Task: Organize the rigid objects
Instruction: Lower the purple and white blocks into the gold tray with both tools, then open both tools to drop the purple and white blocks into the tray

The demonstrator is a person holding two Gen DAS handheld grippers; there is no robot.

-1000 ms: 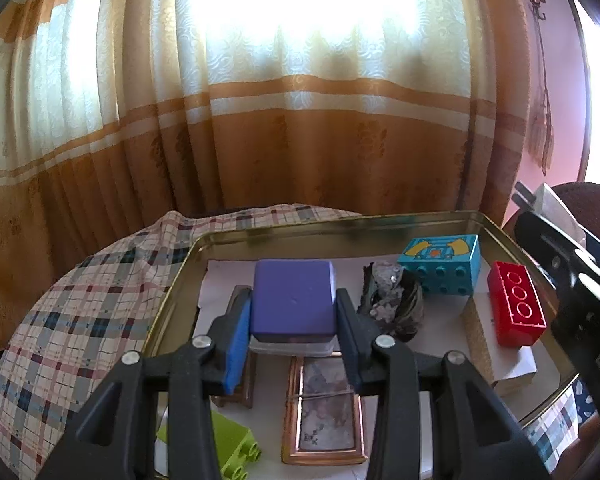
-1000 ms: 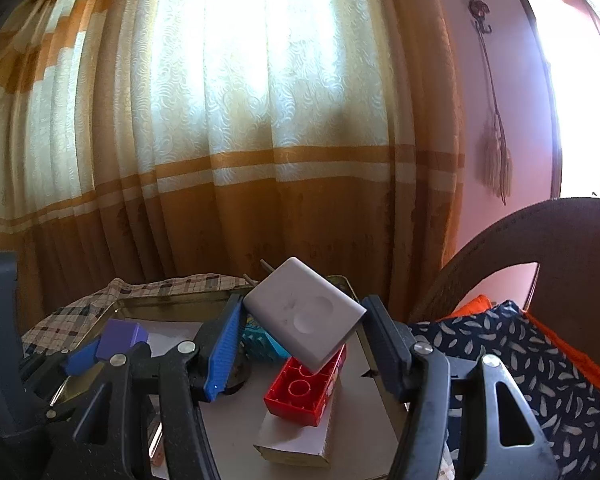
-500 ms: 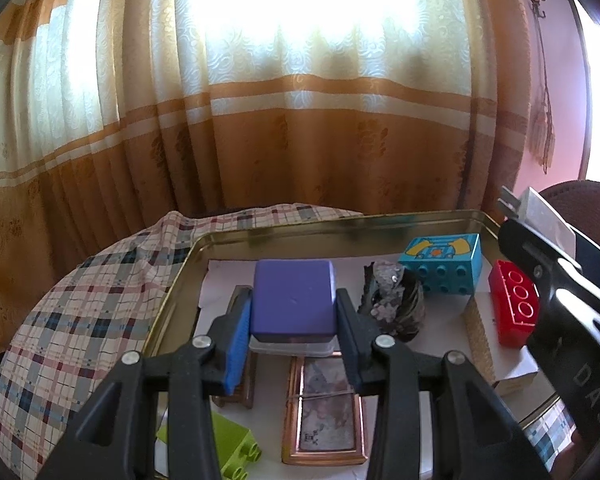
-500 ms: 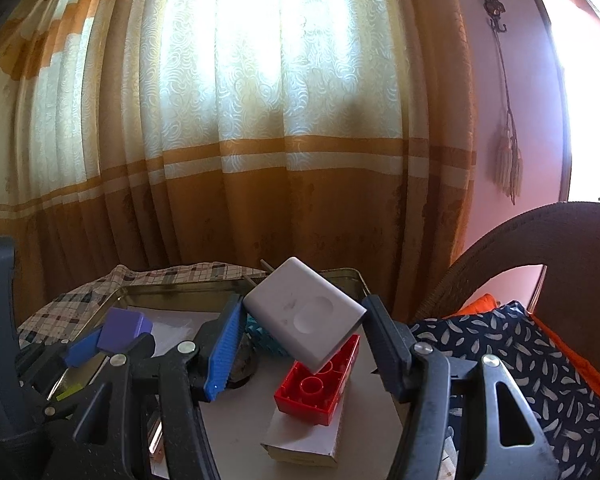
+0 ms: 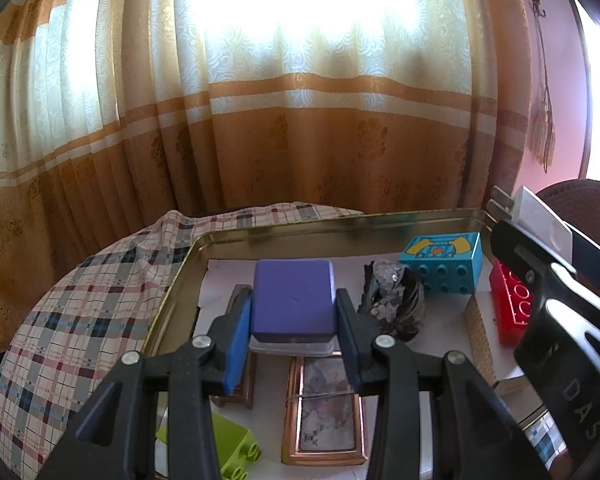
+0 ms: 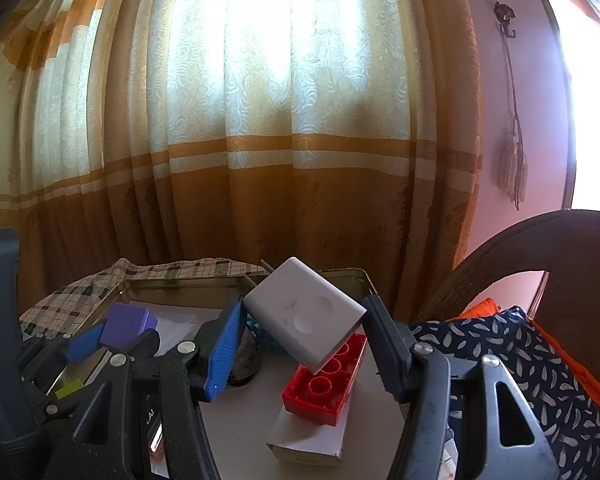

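Two grips on at once: my left gripper (image 5: 293,330) is clamped on the purple box (image 5: 293,298), held above the gold tray (image 5: 340,229) & its picture frames, prob. picking a free spot. My right gripper (image 6: 302,342) pinches the white charger (image 6: 305,314) cornerwise, tilted, above the red brick (image 6: 327,380), clear of clutter.

Left gripper (image 5: 293,330) — matte black moulded arms with triangular cut-outs, silver screw heads at the pivots, one blue finger pad and one black. Right gripper (image 6: 303,338) — the same black frame, round screws, blue pad on its left finger; seen from the left wrist view, its side carries raised letters "DAS".
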